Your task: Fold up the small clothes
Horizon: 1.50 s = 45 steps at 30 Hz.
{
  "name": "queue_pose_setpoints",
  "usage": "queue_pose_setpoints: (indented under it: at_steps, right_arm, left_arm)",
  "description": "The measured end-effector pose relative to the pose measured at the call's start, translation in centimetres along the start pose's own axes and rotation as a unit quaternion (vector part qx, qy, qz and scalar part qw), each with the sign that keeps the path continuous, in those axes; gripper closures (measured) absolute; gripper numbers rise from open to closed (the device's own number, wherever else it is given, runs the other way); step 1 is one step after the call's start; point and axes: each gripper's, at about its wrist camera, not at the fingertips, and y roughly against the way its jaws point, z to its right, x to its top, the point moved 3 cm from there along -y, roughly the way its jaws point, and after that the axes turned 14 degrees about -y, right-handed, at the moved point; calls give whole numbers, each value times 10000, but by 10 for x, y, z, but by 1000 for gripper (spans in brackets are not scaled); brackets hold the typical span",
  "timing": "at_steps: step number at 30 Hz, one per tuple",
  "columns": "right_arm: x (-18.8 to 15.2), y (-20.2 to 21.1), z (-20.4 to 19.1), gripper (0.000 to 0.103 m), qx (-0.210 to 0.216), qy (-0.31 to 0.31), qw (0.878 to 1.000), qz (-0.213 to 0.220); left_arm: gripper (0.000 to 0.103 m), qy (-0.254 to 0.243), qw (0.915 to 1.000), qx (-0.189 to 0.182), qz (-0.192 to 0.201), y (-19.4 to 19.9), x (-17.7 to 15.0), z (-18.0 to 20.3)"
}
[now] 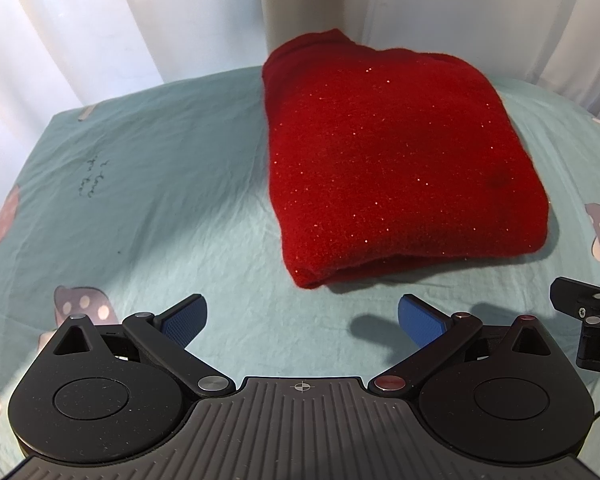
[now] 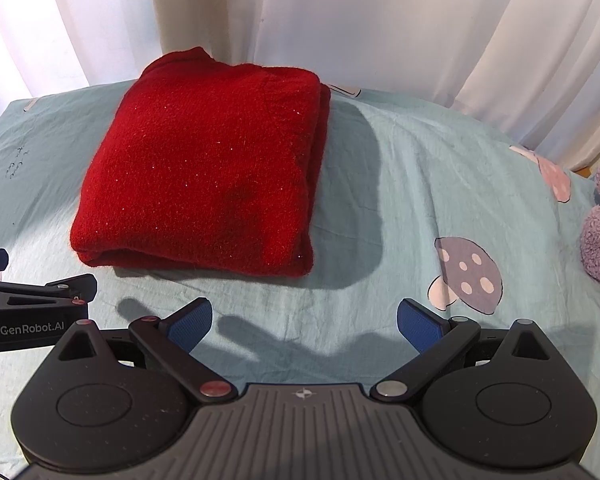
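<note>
Here both hand-held grippers, left hand-held gripper and right hand-held gripper, gape wide, empty.

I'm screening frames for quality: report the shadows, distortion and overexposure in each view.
Left wrist view: fisheye bends the bedsheet edge into an arc; the curtain is washed out; a finger shadow falls under the open left gripper. Right wrist view: the folded red sweater casts a broad shadow rightward; finger shadows lie by the open right gripper.
</note>
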Motion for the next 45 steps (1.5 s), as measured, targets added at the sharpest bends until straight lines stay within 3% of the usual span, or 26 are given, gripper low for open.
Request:
queue_pose_setpoints:
  at_steps: [29,45]
  right_arm:
    - [2,2,-1,4,20,0,10000,77]
    - [4,2,-1,4,-23,46,9999,113]
  left_arm:
    - [0,44,9999,-102,-8,-4,1,1]
    - [0,-202,9998,-16,24,-3,-2,7]
